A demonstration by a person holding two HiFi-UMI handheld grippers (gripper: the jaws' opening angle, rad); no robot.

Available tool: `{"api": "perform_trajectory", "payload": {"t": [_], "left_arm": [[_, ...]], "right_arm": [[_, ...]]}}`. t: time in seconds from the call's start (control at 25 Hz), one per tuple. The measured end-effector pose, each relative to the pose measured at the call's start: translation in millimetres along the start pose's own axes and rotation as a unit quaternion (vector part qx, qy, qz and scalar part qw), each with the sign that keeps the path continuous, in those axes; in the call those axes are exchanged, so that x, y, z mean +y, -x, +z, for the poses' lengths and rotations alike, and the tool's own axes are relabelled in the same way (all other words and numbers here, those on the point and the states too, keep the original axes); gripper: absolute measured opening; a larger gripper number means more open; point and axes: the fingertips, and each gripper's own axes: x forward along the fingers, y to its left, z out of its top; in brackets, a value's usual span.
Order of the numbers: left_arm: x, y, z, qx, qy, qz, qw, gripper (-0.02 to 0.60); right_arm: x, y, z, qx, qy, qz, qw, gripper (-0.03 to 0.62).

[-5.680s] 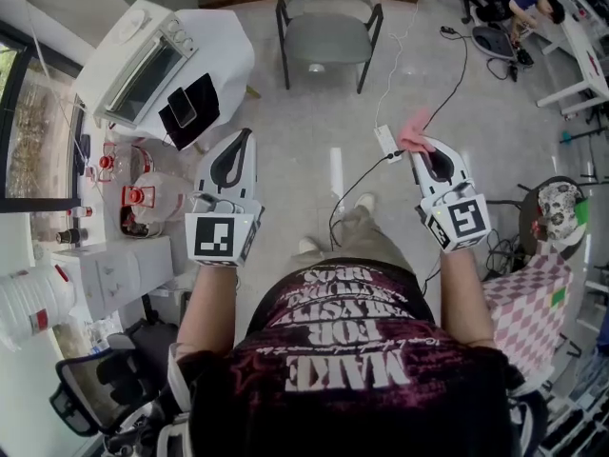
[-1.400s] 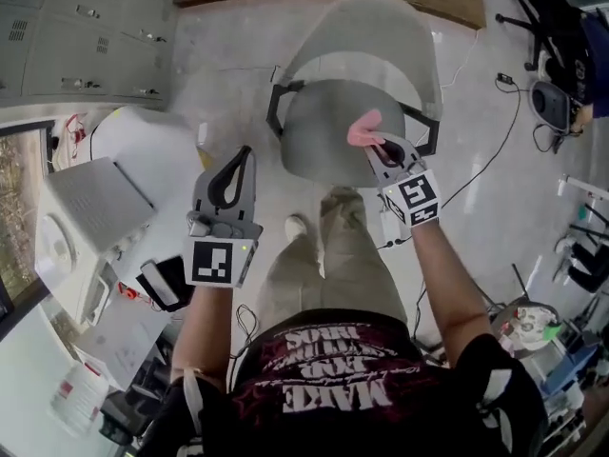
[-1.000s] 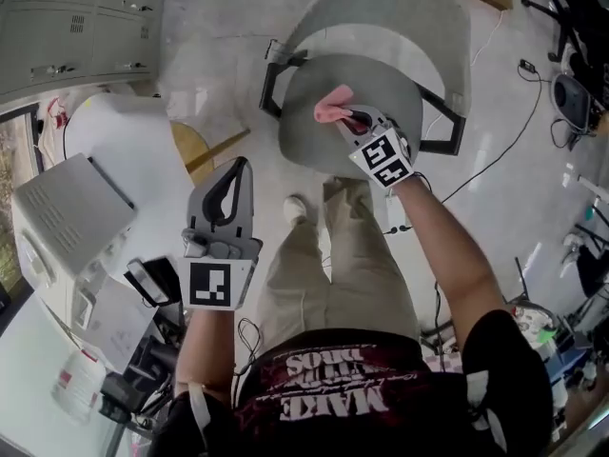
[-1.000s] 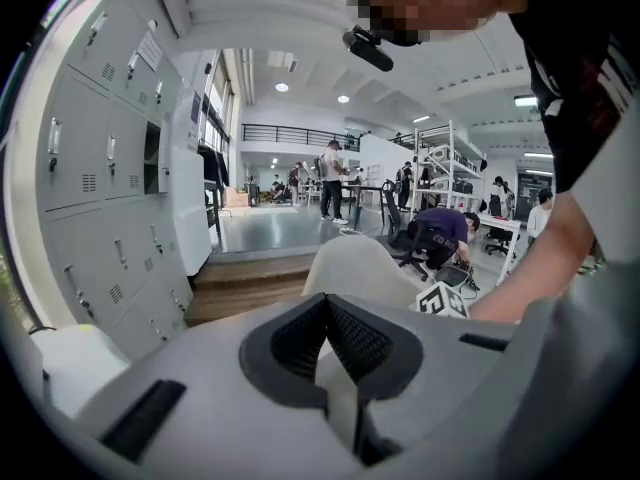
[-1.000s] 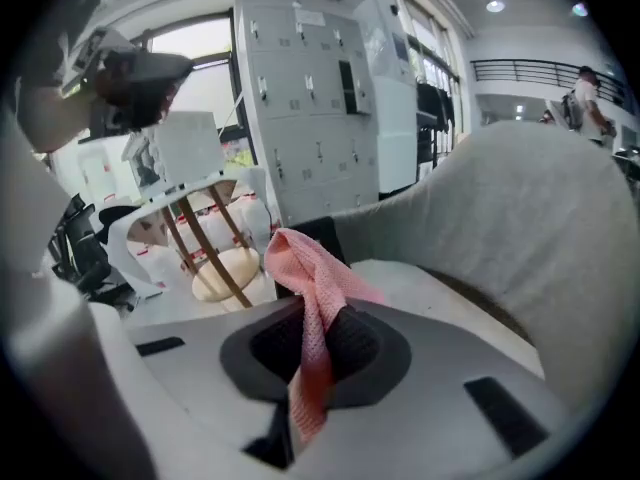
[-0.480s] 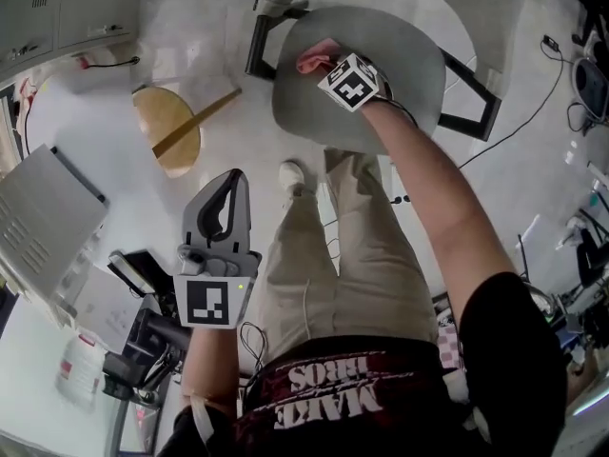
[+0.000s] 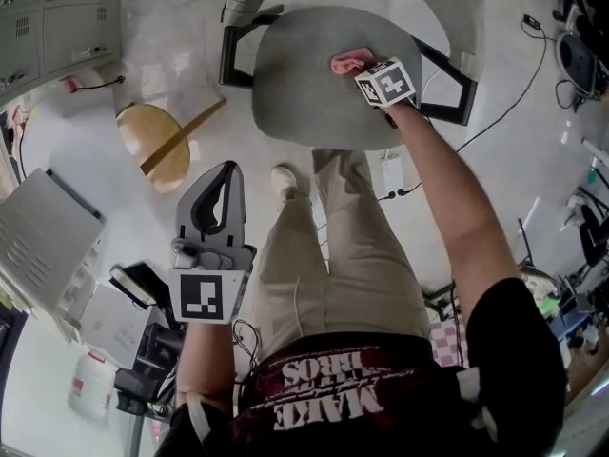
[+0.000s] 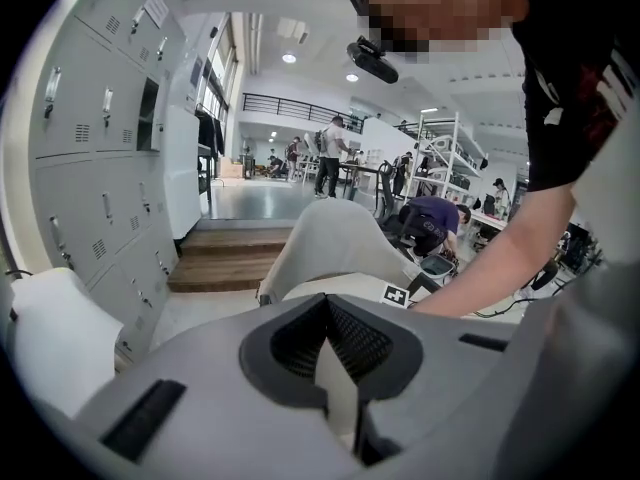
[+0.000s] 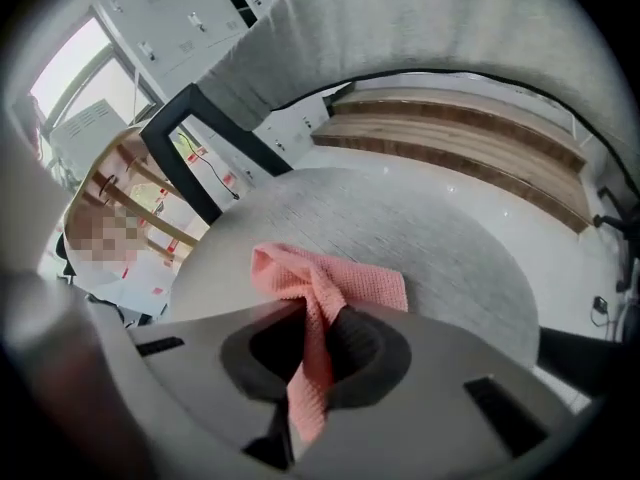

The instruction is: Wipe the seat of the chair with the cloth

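The grey chair seat lies at the top of the head view, and its grey fabric fills the right gripper view. My right gripper is shut on the pink cloth, which presses on the right part of the seat. In the right gripper view the pink cloth spreads flat on the seat ahead of the jaws. My left gripper hangs low over the floor, left of the person's legs, its jaws shut with nothing between them. The chair's pale backrest shows ahead in the left gripper view.
Black armrests flank the seat. A round wooden stool stands on the floor to the left. Grey lockers line the top left. A white oven and clutter sit at the left. Cables trail on the right.
My right gripper has slid the pink cloth from the seat's left side across to its right side. The left gripper has barely moved.
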Motion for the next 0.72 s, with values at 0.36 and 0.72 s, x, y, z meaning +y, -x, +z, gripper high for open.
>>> {"api": "perform_trajectory", "payload": {"t": [0.36, 0.72], "left_arm": [[-0.4, 16.3, 23.4, -0.014, -0.024, -0.004, 0.9996, 0.003], [8.9, 51.7, 22.8, -0.022, -0.030, 0.009, 0.9993, 0.003]], "right_arm": [[-51.5, 47.3, -51.9, 0.021, -0.070, -0.096, 0.993, 0.031], [82.9, 25.1, -0.5, -0.053, 0.001, 0.008, 0.999, 0.031]]}}
